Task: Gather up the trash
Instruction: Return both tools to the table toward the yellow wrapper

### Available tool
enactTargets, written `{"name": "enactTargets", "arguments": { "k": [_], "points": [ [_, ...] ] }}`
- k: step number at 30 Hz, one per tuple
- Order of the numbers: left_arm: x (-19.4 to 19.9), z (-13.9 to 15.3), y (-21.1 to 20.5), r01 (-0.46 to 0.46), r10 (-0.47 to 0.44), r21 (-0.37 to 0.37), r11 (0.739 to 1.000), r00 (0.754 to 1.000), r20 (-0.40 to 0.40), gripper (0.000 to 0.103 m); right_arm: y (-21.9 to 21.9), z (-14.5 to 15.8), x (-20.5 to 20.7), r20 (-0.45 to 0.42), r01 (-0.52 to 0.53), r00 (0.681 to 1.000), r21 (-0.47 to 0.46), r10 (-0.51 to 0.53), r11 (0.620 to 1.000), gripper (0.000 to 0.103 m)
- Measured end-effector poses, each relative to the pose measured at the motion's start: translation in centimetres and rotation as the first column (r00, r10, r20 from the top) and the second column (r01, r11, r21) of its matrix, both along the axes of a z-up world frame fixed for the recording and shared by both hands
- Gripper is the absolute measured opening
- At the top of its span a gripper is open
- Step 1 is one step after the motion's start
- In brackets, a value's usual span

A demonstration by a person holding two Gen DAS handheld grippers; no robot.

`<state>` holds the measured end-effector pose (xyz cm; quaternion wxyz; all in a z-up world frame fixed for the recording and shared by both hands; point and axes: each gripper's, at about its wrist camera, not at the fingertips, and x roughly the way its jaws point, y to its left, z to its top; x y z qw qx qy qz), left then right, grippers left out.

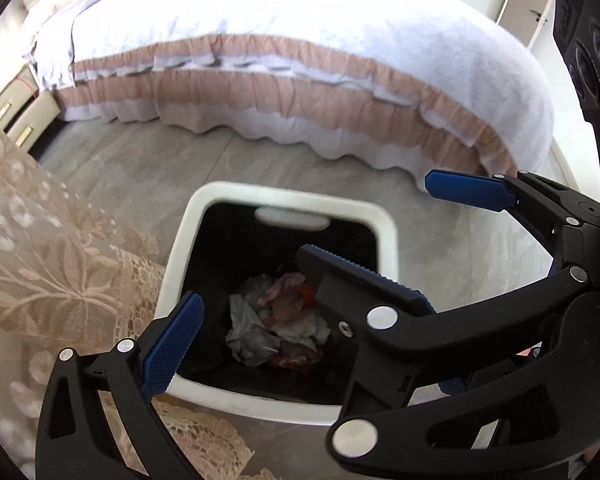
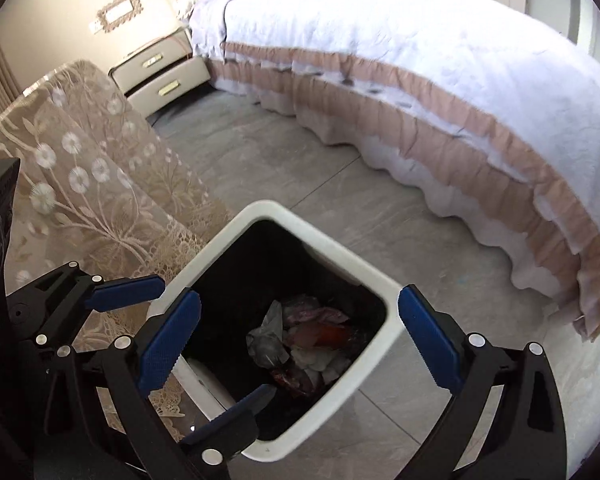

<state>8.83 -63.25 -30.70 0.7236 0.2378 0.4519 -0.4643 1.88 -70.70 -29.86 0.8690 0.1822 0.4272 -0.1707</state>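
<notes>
Our left gripper (image 1: 304, 320) and right gripper (image 2: 300, 340) both stand spread wide, nothing between their pads — released. Below both jaws sits one bin (image 2: 374, 364), its white rim ringing a dark inside; the trash (image 2: 300, 340), a crumpled heap, lies at its bottom. Left of the jaws a lace cloth (image 2: 92, 184) touches the bin's rim. Ahead lies bare floor (image 1: 160, 160), then one bed (image 1: 300, 40).

Black gripper arm (image 1: 364, 292) hides part of bin's trash (image 1: 276, 320).
</notes>
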Motion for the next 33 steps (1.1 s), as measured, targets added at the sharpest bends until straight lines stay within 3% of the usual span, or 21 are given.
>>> {"name": "enactTargets", "arguments": {
  "k": [9, 16, 23, 33],
  "points": [
    [-3.5, 8.9, 1.3, 0.029, -0.016, -0.142, 0.989, 0.996, 0.093, 0.098, 0.4, 8.0, -5.2, 0.171, 0.082, 0.983, -0.073, -0.068, 0.994, 0.098],
    [-4.2, 16.7, 6.9, -0.024, 0.076, -0.220, 0.975, 0.970, 0.229, 0.098, 4.6, 16.0, -6.6, 0.330, 0.040, 0.944, -0.191, 0.026, 0.981, 0.098],
    [-3.0, 21.8, 16.6, -0.156, 0.246, -0.263, 0.952, 0.902, 0.355, 0.098, 12.1, 21.9, -5.2, 0.449, -0.083, 0.867, -0.295, 0.215, 0.952, 0.099],
    [0.3, 25.4, 32.6, -0.390, 0.507, -0.346, 0.853, 0.776, 0.375, 0.098, 24.6, 25.5, -0.1, 0.455, -0.295, 0.777, -0.346, 0.435, 0.890, 0.099]
  ]
}}
